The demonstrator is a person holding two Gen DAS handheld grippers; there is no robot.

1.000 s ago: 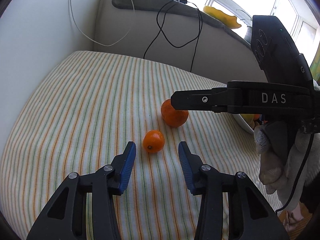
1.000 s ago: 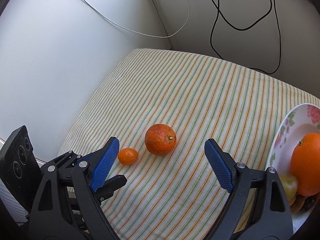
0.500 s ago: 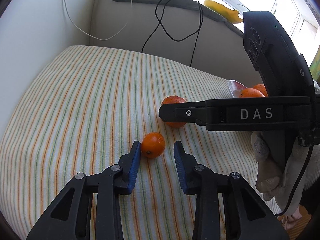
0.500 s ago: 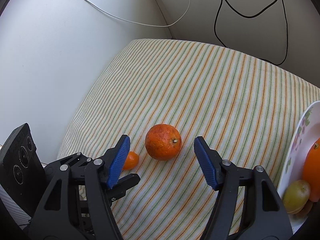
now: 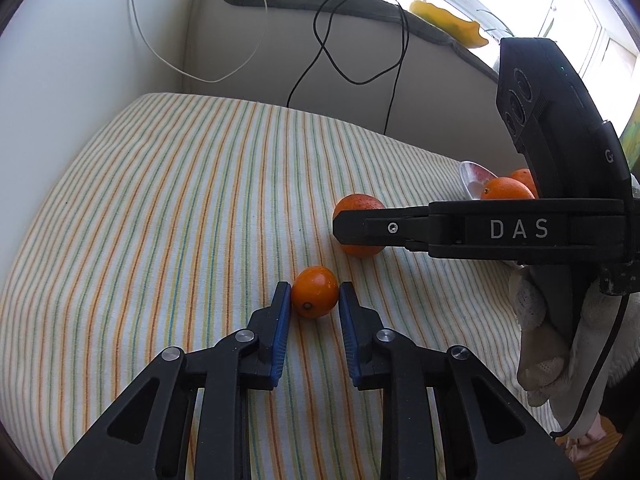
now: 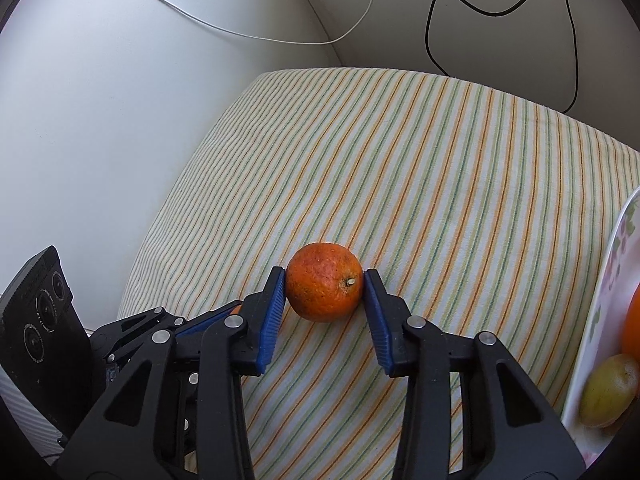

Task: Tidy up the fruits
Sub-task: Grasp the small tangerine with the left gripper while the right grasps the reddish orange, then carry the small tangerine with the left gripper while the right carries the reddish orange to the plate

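Note:
A small orange fruit (image 5: 314, 291) lies on the striped cloth (image 5: 180, 200). My left gripper (image 5: 314, 294) is shut on it, both blue pads touching its sides. A bigger reddish orange (image 6: 325, 293) lies just beyond it; my right gripper (image 6: 325, 282) is shut on it, pads against both sides. In the left wrist view the bigger orange (image 5: 356, 210) is half hidden behind the right gripper's black finger (image 5: 384, 228). A floral plate (image 6: 600, 320) at the right holds an orange (image 6: 632, 324) and a yellow-green fruit (image 6: 608, 390).
The striped cloth covers a cushion against a white wall (image 6: 100, 120). A black cable (image 5: 360, 60) and a white cable (image 5: 200, 68) hang down the beige backrest. A yellow dish (image 5: 448, 20) sits on the ledge by the window.
Both grippers moved forward and closed: the left pads now touch the small orange fruit, the right pads now touch the bigger orange. Both fruits stay on the cloth.

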